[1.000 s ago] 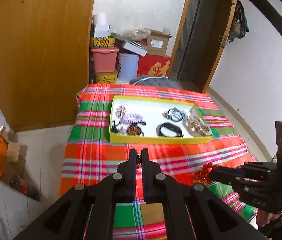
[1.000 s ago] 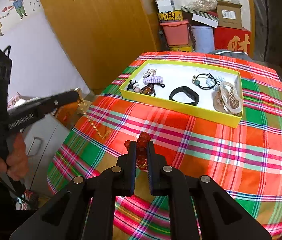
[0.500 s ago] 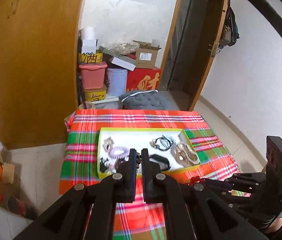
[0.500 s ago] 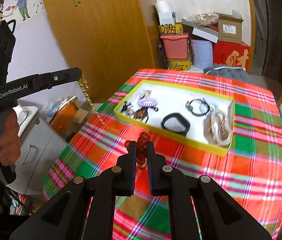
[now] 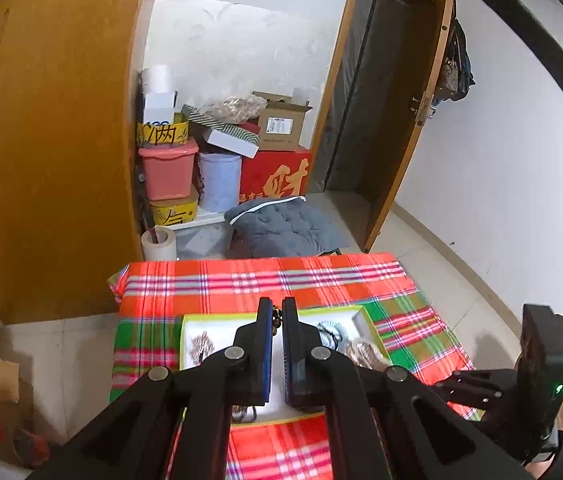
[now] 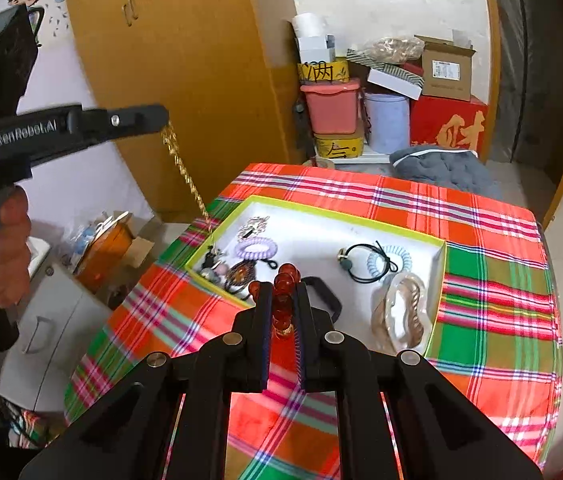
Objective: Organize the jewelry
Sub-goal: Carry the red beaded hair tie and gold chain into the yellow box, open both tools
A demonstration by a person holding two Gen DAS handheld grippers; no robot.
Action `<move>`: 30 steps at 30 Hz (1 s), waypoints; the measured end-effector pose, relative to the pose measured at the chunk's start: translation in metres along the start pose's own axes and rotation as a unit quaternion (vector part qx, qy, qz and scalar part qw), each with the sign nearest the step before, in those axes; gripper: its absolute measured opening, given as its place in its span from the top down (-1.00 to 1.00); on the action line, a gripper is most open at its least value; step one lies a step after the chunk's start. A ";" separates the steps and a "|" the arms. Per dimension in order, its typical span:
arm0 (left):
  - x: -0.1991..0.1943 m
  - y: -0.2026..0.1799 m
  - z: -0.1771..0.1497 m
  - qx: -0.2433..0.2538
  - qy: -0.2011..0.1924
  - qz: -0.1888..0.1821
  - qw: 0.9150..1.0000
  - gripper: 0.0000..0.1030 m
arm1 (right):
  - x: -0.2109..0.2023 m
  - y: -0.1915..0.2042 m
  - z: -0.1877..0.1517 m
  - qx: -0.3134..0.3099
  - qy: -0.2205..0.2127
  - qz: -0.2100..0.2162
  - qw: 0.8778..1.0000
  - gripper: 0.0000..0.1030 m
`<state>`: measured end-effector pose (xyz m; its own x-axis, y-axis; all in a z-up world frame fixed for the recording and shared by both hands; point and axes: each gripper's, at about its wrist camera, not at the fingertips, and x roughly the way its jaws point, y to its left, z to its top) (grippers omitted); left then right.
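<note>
My left gripper is shut on a gold chain. It shows high at the left of the right wrist view, and the chain hangs down to the left end of the yellow-rimmed white tray. My right gripper is shut on a red bead bracelet, held above the tray's near edge. The tray holds a purple coil tie, a black band, a black tie with a blue coil and a beige claw clip.
The tray sits on a red and green plaid cloth over a small table. Behind it stand a wooden wardrobe, stacked boxes and bins and a grey cushion. A white cabinet stands to the left.
Both grippers have risen and moved toward the tray. The left gripper has lifted the chain off the cloth, so it now dangles over the tray's left end.
</note>
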<state>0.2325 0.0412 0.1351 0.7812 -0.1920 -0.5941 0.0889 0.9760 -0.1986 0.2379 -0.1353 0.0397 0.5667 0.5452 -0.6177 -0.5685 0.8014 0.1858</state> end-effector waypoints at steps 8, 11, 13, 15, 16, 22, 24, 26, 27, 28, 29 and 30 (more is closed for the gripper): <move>0.034 0.000 0.016 0.005 0.010 -0.009 1.000 0.92 | 0.025 -0.016 0.005 0.011 0.013 -0.011 1.000 0.81; 0.053 0.000 0.017 0.005 0.021 -0.013 1.000 0.92 | 0.033 -0.023 0.006 0.015 0.019 -0.017 1.000 0.81; 0.065 0.001 0.014 0.003 0.029 -0.015 0.999 0.92 | 0.040 -0.028 0.006 0.018 0.024 -0.021 0.999 0.81; 0.077 0.002 0.011 0.001 0.039 -0.018 0.999 0.92 | 0.048 -0.034 0.007 0.022 0.029 -0.025 0.999 0.81; 0.083 0.001 0.008 0.001 0.044 -0.019 0.999 0.92 | 0.051 -0.036 0.007 0.024 0.031 -0.026 0.999 0.81; 0.111 0.009 -0.007 -0.005 0.068 -0.018 0.998 0.92 | 0.070 -0.043 0.003 0.026 0.048 -0.037 0.998 0.81; 0.120 0.013 -0.010 -0.008 0.075 -0.016 0.997 0.92 | 0.072 -0.044 0.002 0.024 0.048 -0.043 0.998 0.81; 0.129 0.018 -0.015 -0.008 0.082 -0.011 0.997 0.92 | 0.074 -0.046 0.004 0.025 0.048 -0.045 0.998 0.81; 0.132 0.019 -0.017 -0.010 0.085 -0.010 0.996 0.92 | 0.075 -0.047 0.005 0.024 0.048 -0.046 0.997 0.81; 0.137 0.021 -0.019 -0.012 0.090 -0.009 0.996 0.92 | 0.076 -0.048 0.006 0.023 0.049 -0.048 0.997 0.81; 0.140 0.022 -0.022 -0.013 0.093 -0.007 0.996 0.92 | 0.077 -0.048 0.007 0.022 0.050 -0.049 0.997 0.81; 0.144 0.023 -0.024 -0.013 0.096 -0.005 0.995 0.92 | 0.079 -0.049 0.008 0.021 0.051 -0.050 0.997 0.81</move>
<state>0.3324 0.0335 0.0262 0.6470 -0.2198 -0.7301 0.0774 0.9715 -0.2240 0.3148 -0.1296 -0.0121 0.5551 0.4358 -0.7085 -0.4852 0.8615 0.1498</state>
